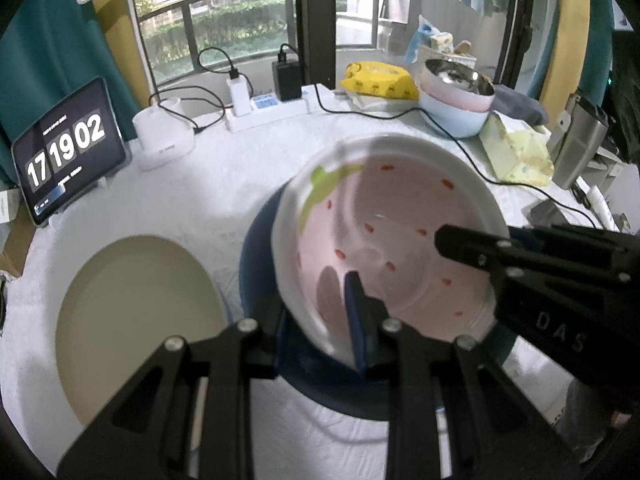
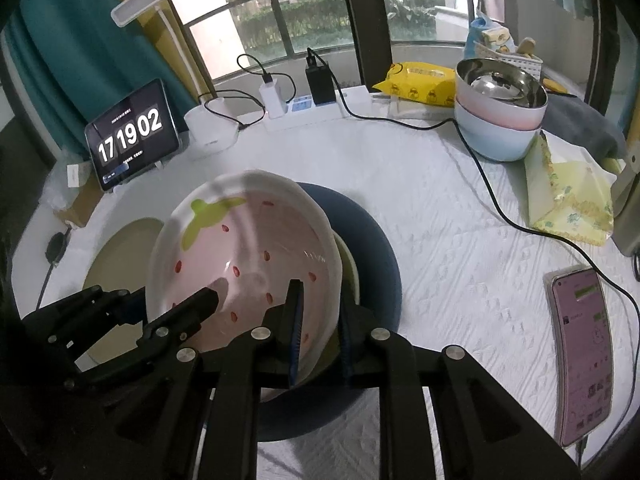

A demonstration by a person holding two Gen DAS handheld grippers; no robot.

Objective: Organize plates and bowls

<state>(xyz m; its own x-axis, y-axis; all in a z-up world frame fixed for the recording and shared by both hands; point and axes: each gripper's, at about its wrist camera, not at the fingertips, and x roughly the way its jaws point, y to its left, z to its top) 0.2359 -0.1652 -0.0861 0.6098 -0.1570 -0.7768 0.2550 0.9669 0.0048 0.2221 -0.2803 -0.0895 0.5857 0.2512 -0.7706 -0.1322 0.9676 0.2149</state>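
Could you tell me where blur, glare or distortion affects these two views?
Left wrist view: the strawberry plate looks soft, its rim smeared, and the beige plate too; the window is blown out. Right wrist view: sharper, glare on the steel bowl; fisheye bends the table edge in both.

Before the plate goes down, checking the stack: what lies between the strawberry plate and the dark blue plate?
In the right wrist view, a pale olive plate lies between strawberry plate and dark blue plate.

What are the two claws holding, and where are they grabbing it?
Both hold the strawberry plate by its near rim, tilted above the dark blue plate: the left claw at one spot, the right claw at another.
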